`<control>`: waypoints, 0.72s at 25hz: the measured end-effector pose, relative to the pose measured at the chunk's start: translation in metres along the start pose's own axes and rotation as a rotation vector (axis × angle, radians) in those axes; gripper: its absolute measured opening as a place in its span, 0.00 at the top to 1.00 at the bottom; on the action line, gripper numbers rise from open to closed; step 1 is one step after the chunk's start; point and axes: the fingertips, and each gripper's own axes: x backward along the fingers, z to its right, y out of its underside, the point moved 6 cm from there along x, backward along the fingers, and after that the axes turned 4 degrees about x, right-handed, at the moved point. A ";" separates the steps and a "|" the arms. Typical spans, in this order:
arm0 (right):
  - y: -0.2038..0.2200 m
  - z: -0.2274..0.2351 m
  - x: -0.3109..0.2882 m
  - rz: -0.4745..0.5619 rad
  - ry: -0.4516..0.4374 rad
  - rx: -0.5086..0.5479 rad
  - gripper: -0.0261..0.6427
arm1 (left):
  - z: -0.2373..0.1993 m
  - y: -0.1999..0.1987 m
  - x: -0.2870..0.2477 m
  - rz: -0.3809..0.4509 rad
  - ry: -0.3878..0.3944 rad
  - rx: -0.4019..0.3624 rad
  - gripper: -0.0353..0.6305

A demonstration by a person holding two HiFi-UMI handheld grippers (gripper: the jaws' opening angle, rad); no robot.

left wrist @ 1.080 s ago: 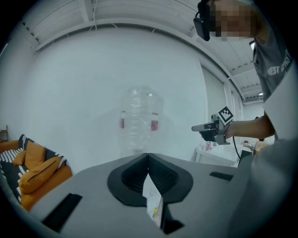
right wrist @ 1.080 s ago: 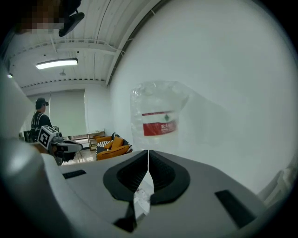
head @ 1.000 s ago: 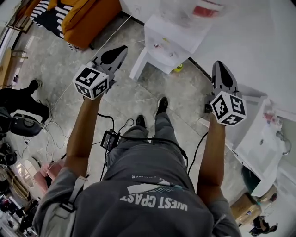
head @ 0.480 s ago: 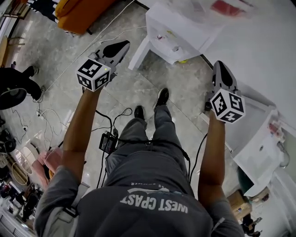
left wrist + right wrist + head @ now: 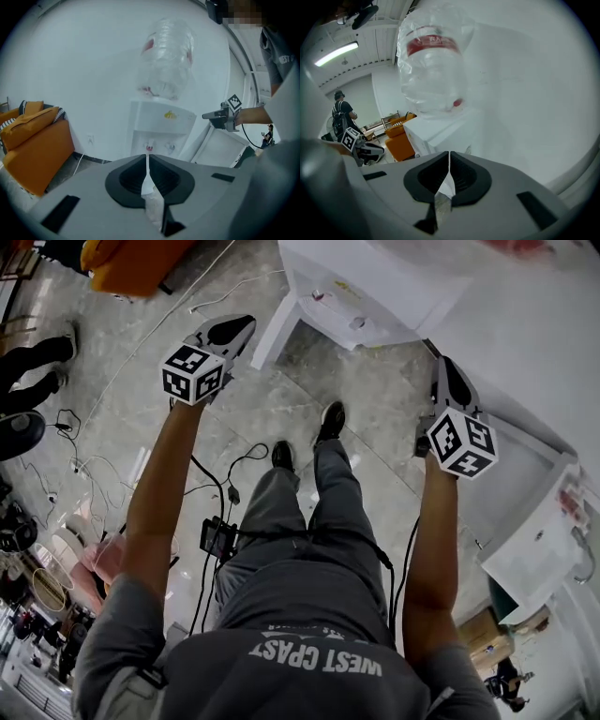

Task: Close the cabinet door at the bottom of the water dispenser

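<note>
The white water dispenser (image 5: 412, 287) stood upright against the white wall. A clear bottle (image 5: 166, 58) with a red label was upended on its top, and two small taps (image 5: 150, 147) were set in a recess on its front. Its bottom cabinet door (image 5: 274, 332), a plain white panel (seen edge-on from above), stood swung open, jutting from the lower front over the stone floor.

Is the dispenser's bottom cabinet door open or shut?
Open: in the head view the cabinet door juts out from the water dispenser.
</note>
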 end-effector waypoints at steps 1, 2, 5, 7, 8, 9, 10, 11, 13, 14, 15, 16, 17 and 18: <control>0.005 0.001 -0.004 -0.005 0.004 -0.001 0.92 | -0.005 0.009 -0.006 -0.016 -0.001 0.008 0.92; 0.009 0.002 -0.007 -0.006 0.010 -0.002 0.92 | -0.010 0.018 -0.012 -0.031 -0.003 0.018 0.92; 0.022 0.005 -0.019 -0.003 0.023 -0.011 0.92 | -0.024 0.044 -0.030 -0.065 -0.008 0.042 0.89; 0.032 0.007 -0.030 -0.004 0.026 -0.019 0.92 | -0.031 0.060 -0.041 -0.080 -0.006 0.051 0.86; 0.039 0.007 -0.034 -0.010 0.026 -0.023 0.92 | -0.033 0.068 -0.046 -0.088 -0.004 0.056 0.84; 0.046 0.007 -0.038 -0.021 0.026 -0.026 0.92 | -0.035 0.078 -0.050 -0.098 -0.001 0.063 0.83; 0.052 0.007 -0.042 -0.033 0.024 -0.027 0.92 | -0.036 0.087 -0.053 -0.110 0.000 0.070 0.82; 0.058 0.007 -0.047 -0.044 0.019 -0.027 0.91 | -0.040 0.096 -0.057 -0.122 -0.001 0.075 0.81; 0.067 0.011 -0.060 -0.056 0.017 -0.020 0.91 | -0.051 0.111 -0.068 -0.140 -0.009 0.081 0.79; 0.071 0.013 -0.066 -0.059 0.019 -0.018 0.91 | -0.057 0.118 -0.075 -0.148 -0.015 0.084 0.78; 0.075 0.015 -0.072 -0.061 0.019 -0.017 0.91 | -0.062 0.126 -0.081 -0.156 -0.022 0.090 0.77; 0.080 0.016 -0.077 -0.064 0.020 -0.017 0.91 | -0.067 0.135 -0.086 -0.164 -0.029 0.098 0.76; 0.086 0.017 -0.080 -0.069 0.019 -0.016 0.91 | -0.072 0.144 -0.092 -0.174 -0.034 0.108 0.74; 0.093 0.016 -0.083 -0.075 0.018 -0.015 0.91 | -0.075 0.155 -0.097 -0.185 -0.039 0.121 0.71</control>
